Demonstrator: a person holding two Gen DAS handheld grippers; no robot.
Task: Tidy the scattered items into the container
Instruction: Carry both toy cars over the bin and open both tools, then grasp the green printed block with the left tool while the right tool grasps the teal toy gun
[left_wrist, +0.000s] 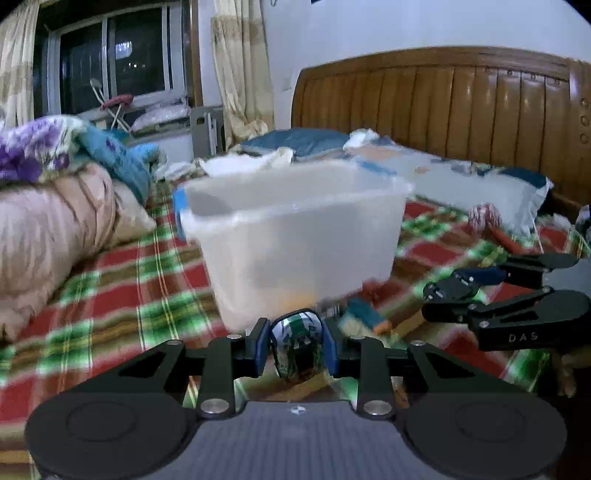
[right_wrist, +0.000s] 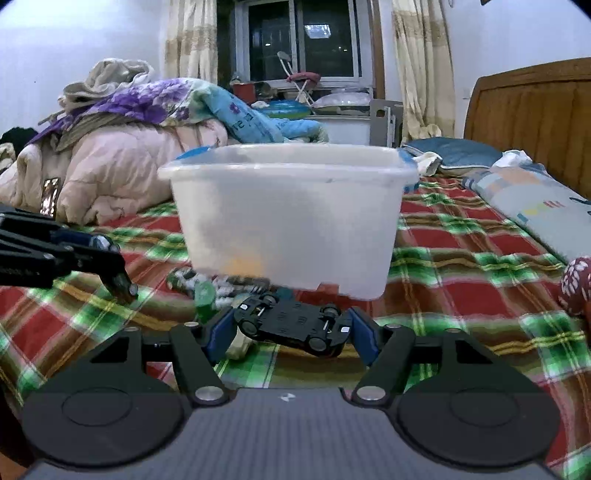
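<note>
Both my grippers grip toy cars near the translucent bin (right_wrist: 288, 218): left gripper (left_wrist: 295, 349) clamps a green-white car (left_wrist: 297, 345); right gripper (right_wrist: 291, 326) an upturned black car (right_wrist: 291, 323); only left view reads "DAS"

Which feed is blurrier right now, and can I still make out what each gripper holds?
Left wrist: bin and blanket motion-smeared, but the green toy is sharp. Right wrist: steadier, bin edge slightly smeared; upside-down black car crisp.

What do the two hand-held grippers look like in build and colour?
Both match: the left hand-held gripper and right hand-held gripper have black linkage arms with silver pivot bolts, blue finger pads, round black discs and a grey textured body. The right's side reads "DAS".
</note>
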